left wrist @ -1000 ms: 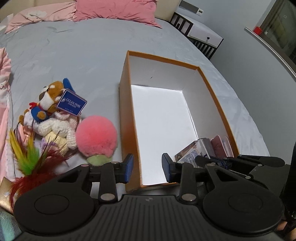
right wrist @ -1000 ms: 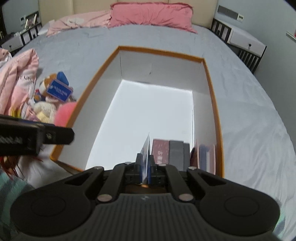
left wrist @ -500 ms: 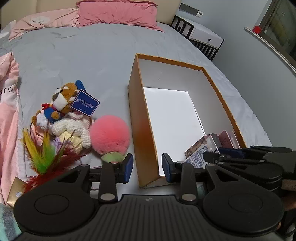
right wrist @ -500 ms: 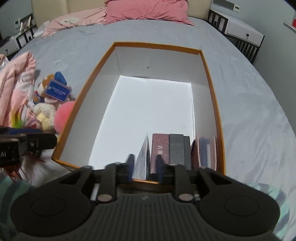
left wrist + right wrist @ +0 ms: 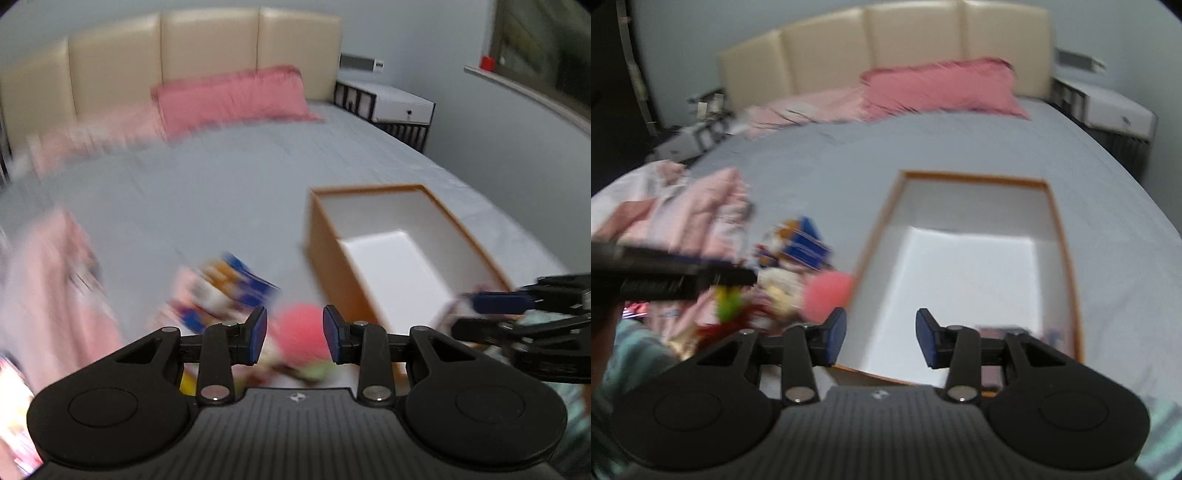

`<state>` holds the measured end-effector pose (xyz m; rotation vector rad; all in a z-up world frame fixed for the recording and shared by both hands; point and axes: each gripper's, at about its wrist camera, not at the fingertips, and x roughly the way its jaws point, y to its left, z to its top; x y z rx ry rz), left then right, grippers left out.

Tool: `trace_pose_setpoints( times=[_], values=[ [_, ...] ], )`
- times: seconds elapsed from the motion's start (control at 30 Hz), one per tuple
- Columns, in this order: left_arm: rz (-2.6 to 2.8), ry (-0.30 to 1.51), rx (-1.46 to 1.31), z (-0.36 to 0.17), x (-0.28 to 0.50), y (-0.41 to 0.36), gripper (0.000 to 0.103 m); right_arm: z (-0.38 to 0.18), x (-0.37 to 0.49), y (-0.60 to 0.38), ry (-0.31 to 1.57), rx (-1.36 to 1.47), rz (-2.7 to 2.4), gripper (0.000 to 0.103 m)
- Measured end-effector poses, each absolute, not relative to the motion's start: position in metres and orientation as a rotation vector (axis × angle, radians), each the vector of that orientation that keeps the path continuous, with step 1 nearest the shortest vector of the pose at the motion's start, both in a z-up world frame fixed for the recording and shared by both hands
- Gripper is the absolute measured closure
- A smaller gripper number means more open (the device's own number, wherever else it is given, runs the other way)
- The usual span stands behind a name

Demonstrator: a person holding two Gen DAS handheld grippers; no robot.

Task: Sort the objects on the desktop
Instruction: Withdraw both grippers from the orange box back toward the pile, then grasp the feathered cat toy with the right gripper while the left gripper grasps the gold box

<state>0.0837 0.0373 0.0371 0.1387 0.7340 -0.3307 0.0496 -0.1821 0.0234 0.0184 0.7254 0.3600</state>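
An orange box with a white inside (image 5: 373,192) (image 5: 975,177) stands on the grey bed. Blurred items stand inside its near end (image 5: 1001,328). A pile of toys lies left of the box: a pink pompom (image 5: 301,330) (image 5: 827,291), a plush with a blue tag (image 5: 229,288) (image 5: 801,245) and coloured feathers (image 5: 729,306). My left gripper (image 5: 294,334) is open and empty, raised above the pompom. My right gripper (image 5: 881,338) is open and empty above the box's near left part; it also shows in the left wrist view (image 5: 498,301). Both views are blurred.
A pink blanket (image 5: 694,206) lies at the left of the bed. Pink pillows (image 5: 229,96) and a beige headboard (image 5: 207,44) are at the far end. A white nightstand (image 5: 399,103) stands at the back right, beside a grey wall.
My right gripper opened, let go of the card in the box and pulled back. Both grippers rose and tilted up, so the headboard now shows. The left gripper opened wider.
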Motion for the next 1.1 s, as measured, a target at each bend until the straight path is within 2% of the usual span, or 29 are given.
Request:
trace_pose_setpoints(
  times=[0.17, 0.33, 0.57, 0.87, 1.1],
  values=[
    [-0.27, 0.637, 0.348, 0.045, 0.093, 0.079, 0.065, 0.014, 0.048, -0.143, 0.741, 0.031, 0.46, 0.058],
    [-0.334, 0.684, 0.468, 0.025, 0.104, 0.122, 0.065, 0.0, 0.057, -0.093, 0.843, 0.055, 0.588, 0.058],
    [-0.436, 0.873, 0.43, -0.023, 0.126, 0.188, 0.066, -0.014, 0.082, -0.032, 0.929, 0.009, 0.627, 0.058],
    [-0.474, 0.853, 0.426, -0.071, 0.132, 0.214, 0.067, -0.025, 0.1, 0.013, 0.968, -0.063, 0.657, 0.058],
    [-0.458, 0.734, 0.425, -0.061, 0.127, 0.216, 0.067, -0.04, 0.112, 0.04, 1.051, -0.047, 0.761, 0.058]
  ],
)
